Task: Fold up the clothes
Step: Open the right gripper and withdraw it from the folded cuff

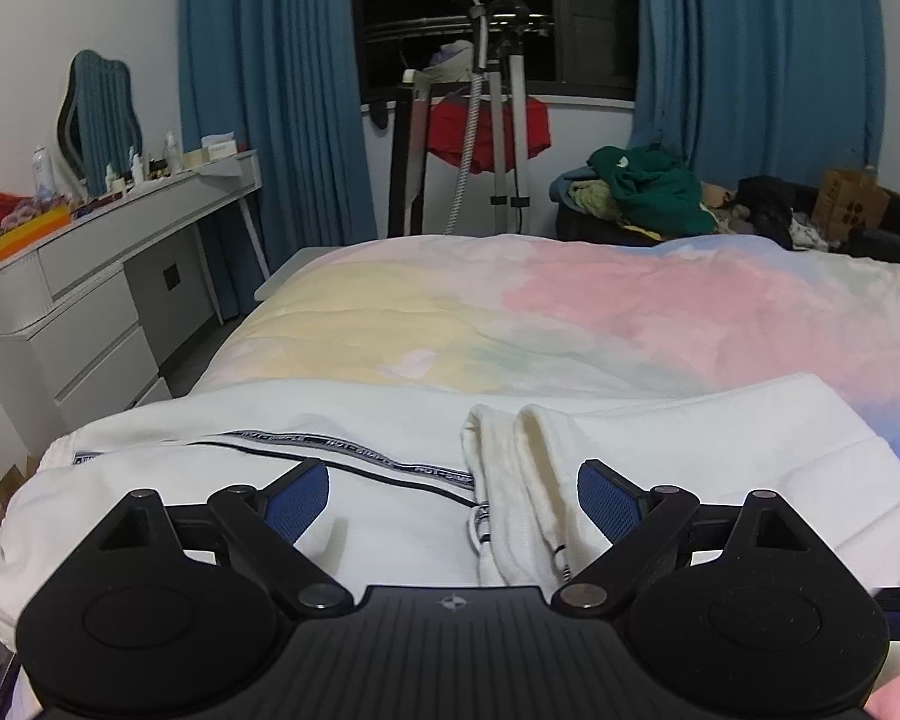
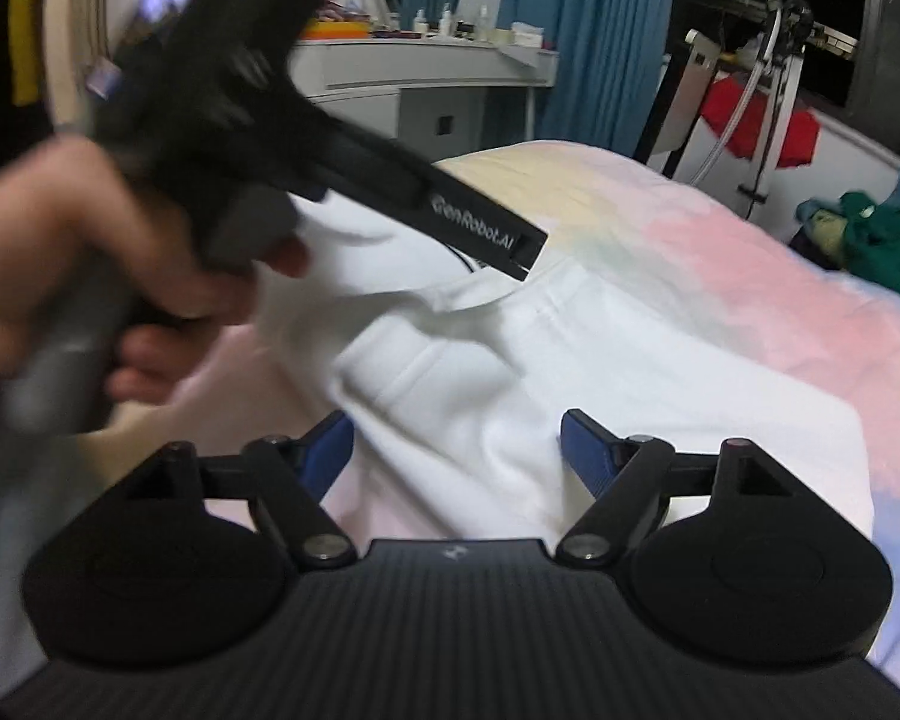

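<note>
A white garment (image 1: 360, 420) with a dark printed band and a zipper lies flattened across the near part of a pastel bed cover (image 1: 570, 312). A folded part with ribbed edges lies down its middle. My left gripper (image 1: 453, 504) hovers just above it, open, with nothing pinched between its blue pads. In the right wrist view the white garment (image 2: 510, 360) spreads below my right gripper (image 2: 459, 450), which is open and holds nothing. A person's hand (image 2: 90, 252) holds the left gripper (image 2: 525, 261) over the garment's far edge.
A grey dresser (image 1: 90, 276) with bottles and a mirror stands left of the bed. A tripod and steamer stand (image 1: 504, 120) with a red cloth are at the window. A heap of clothes (image 1: 648, 192) and a cardboard box (image 1: 849, 201) lie beyond the bed's far right.
</note>
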A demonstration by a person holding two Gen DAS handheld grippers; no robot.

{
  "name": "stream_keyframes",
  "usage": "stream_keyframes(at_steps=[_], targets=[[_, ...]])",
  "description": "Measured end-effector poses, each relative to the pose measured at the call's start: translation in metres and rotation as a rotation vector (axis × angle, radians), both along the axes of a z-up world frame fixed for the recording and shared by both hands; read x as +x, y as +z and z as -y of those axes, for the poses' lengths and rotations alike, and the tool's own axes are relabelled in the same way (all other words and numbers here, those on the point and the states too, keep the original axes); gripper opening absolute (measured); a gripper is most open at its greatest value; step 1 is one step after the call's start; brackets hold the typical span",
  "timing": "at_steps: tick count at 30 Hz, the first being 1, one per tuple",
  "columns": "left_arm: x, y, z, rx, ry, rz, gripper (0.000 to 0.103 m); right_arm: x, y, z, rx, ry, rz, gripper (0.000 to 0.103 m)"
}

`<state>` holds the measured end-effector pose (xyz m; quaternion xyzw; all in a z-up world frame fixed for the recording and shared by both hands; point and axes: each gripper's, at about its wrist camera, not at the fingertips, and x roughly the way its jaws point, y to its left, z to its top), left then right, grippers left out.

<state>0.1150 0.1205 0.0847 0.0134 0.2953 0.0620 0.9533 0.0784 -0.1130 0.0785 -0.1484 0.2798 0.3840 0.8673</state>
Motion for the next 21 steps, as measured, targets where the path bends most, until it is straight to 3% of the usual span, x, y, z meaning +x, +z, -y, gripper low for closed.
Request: stream_keyframes(at_steps=[3, 5, 8, 10, 15, 17, 21], targets=[[-0.003, 0.001, -0.004, -0.051, -0.027, 0.003, 0.091, -0.002, 0.016, 0.034, 0.113, -0.095, -0.036, 0.078], [-0.005, 0.002, -0.006, -0.082, -0.044, 0.005, 0.091, 0.013, 0.021, 0.057, 0.168, -0.235, -0.046, 0.078], [-0.007, 0.000, -0.004, -0.087, -0.054, -0.008, 0.091, 0.041, 0.013, 0.086, 0.209, -0.472, -0.075, 0.078], [-0.006, -0.003, -0.003, -0.086, -0.049, -0.026, 0.091, 0.051, 0.001, 0.103, 0.228, -0.570, -0.123, 0.078], [-0.007, -0.002, 0.005, -0.070, -0.045, -0.045, 0.091, 0.066, -0.033, 0.117, 0.130, -0.669, -0.188, 0.078], [-0.009, 0.001, 0.010, -0.068, -0.055, -0.035, 0.090, 0.072, -0.042, 0.120, 0.170, -0.689, -0.260, 0.080], [-0.016, 0.004, 0.009, -0.157, -0.109, -0.046, 0.086, 0.080, -0.041, 0.128, 0.231, -0.709, -0.320, 0.080]])
